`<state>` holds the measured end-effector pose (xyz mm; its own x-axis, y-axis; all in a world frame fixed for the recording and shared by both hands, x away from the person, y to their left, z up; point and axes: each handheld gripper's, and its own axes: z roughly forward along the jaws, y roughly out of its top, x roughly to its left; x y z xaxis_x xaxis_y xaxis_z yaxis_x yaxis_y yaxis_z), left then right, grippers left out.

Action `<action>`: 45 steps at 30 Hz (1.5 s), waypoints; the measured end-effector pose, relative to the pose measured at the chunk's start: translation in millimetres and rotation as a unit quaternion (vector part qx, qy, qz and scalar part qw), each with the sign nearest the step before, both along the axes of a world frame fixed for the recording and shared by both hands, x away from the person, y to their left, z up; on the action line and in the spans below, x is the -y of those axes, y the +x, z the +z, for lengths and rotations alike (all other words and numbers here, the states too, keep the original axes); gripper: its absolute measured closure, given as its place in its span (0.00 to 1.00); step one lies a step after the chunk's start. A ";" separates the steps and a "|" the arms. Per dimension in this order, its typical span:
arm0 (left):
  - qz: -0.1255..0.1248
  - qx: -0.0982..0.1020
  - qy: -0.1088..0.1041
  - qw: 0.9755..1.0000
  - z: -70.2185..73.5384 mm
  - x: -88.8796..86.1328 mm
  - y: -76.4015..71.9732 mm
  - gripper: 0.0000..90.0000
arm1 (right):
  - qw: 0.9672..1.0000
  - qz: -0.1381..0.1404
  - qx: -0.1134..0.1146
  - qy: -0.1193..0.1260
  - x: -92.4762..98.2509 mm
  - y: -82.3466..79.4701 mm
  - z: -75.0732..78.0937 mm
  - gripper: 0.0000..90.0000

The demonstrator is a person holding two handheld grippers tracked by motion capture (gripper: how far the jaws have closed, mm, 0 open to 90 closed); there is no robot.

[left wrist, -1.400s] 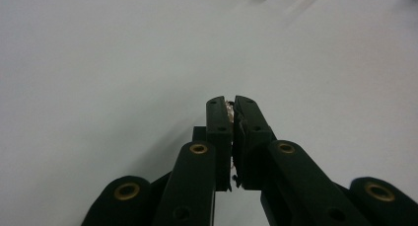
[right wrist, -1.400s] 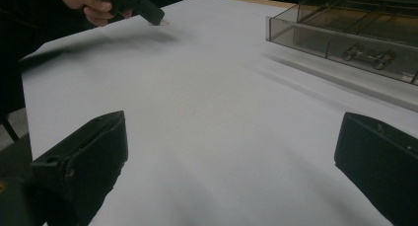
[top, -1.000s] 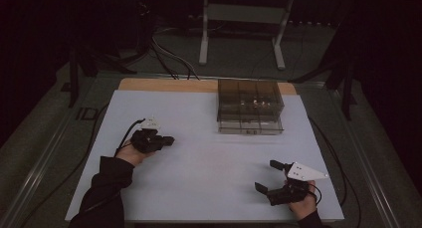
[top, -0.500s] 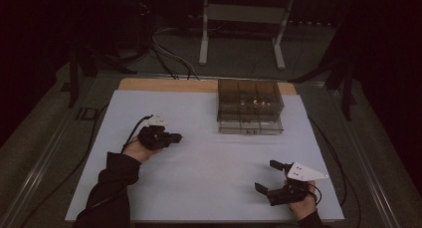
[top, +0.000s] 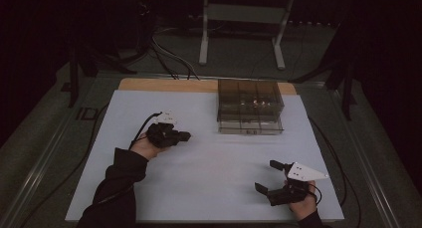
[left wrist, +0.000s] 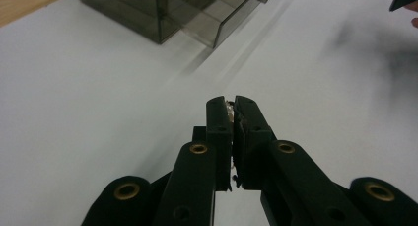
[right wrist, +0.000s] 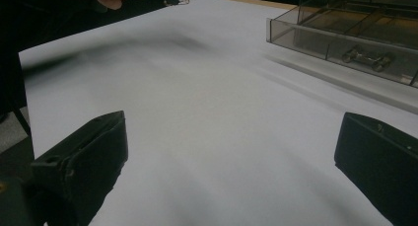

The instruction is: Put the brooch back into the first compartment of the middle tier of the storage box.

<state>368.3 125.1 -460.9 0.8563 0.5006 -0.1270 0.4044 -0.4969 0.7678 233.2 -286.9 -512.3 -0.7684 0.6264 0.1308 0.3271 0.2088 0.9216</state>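
A smoky clear drawer box (top: 250, 99) stands at the back of the white table (top: 214, 163), its lowest drawer (top: 250, 127) pulled out. A small metal part (right wrist: 365, 57) lies in that drawer. My left gripper (top: 185, 136) is left of the box, pointing right, its jaws shut on a small pale thing (left wrist: 229, 106) that barely shows between the tips. In the left gripper view the left gripper (left wrist: 232, 101) hangs over bare table with the box (left wrist: 167, 9) ahead. My right gripper (top: 266, 175) rests near the front right edge, open with nothing between its jaws (right wrist: 230, 122).
A wooden strip (top: 164, 84) runs along the table's far edge. Cables (top: 164, 54) and a white stand (top: 244, 19) lie on the dark floor beyond. Open white surface spreads between the two grippers.
My left gripper has moved right, closer to the drawer box, staying shut. The right gripper has not moved.
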 end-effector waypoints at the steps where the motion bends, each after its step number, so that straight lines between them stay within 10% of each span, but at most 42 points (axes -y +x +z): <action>1: -0.002 0.000 0.001 1.000 0.6 1.8 0.1 0.97 | 1.000 0.000 -0.001 -0.001 0.0 0.0 -0.1 0.00; 45: -0.056 0.005 -0.001 0.998 20.7 66.2 17.1 0.97 | 1.000 0.003 0.001 0.001 0.9 -1.0 0.8 0.00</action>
